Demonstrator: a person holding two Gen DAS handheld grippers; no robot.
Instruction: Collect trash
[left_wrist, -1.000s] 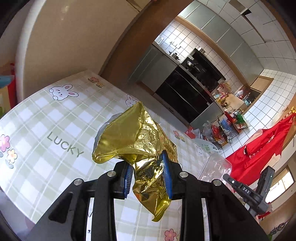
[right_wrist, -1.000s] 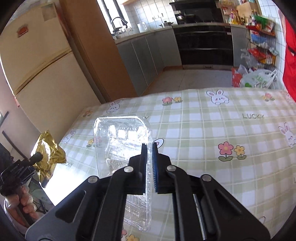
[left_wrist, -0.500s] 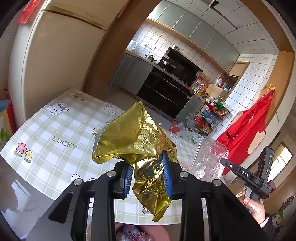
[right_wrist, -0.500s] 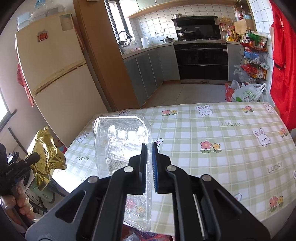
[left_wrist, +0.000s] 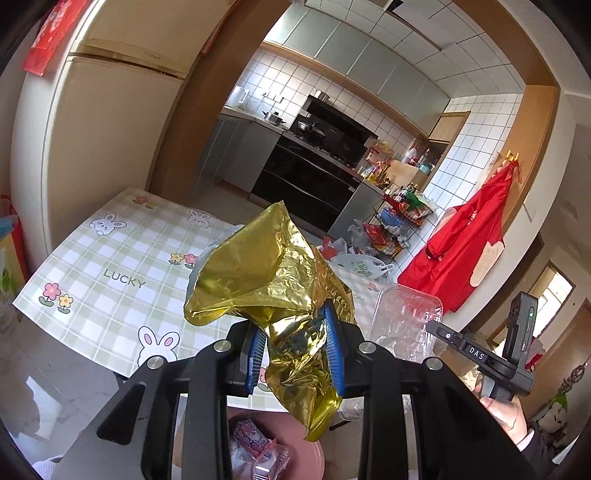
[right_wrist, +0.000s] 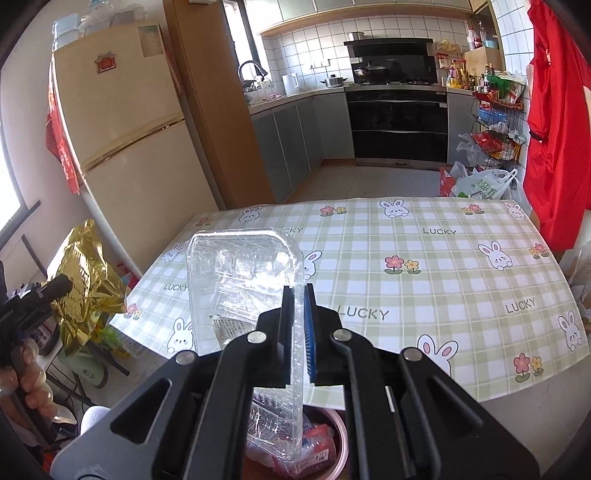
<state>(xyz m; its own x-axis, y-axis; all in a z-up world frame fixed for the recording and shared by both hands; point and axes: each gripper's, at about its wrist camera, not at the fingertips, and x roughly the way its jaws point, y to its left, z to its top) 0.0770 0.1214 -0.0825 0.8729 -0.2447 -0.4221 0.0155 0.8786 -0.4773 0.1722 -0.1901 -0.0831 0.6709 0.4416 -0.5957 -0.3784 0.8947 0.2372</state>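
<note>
Writing first: "LUCKY" repeats across our bench (right_wrist: 424, 266) cloth. Left tool (left_wrist: 295, 347) grips gold foil wrapper (left_wrist: 266, 280), right tool (right_wrist: 298, 332) pinches clear plastic tray (right_wrist: 240, 273), both above the pink bin (right_wrist: 341, 435).

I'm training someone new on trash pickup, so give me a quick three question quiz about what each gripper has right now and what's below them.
1. True or false: the left gripper is shut on a gold foil wrapper.
2. What does the right gripper pinch? A) paper cup B) clear plastic container C) spoon
3. Fill in: below both grippers is a ____ bin that already holds wrappers.

Key: 1 true; 2 B; 3 pink.
</note>
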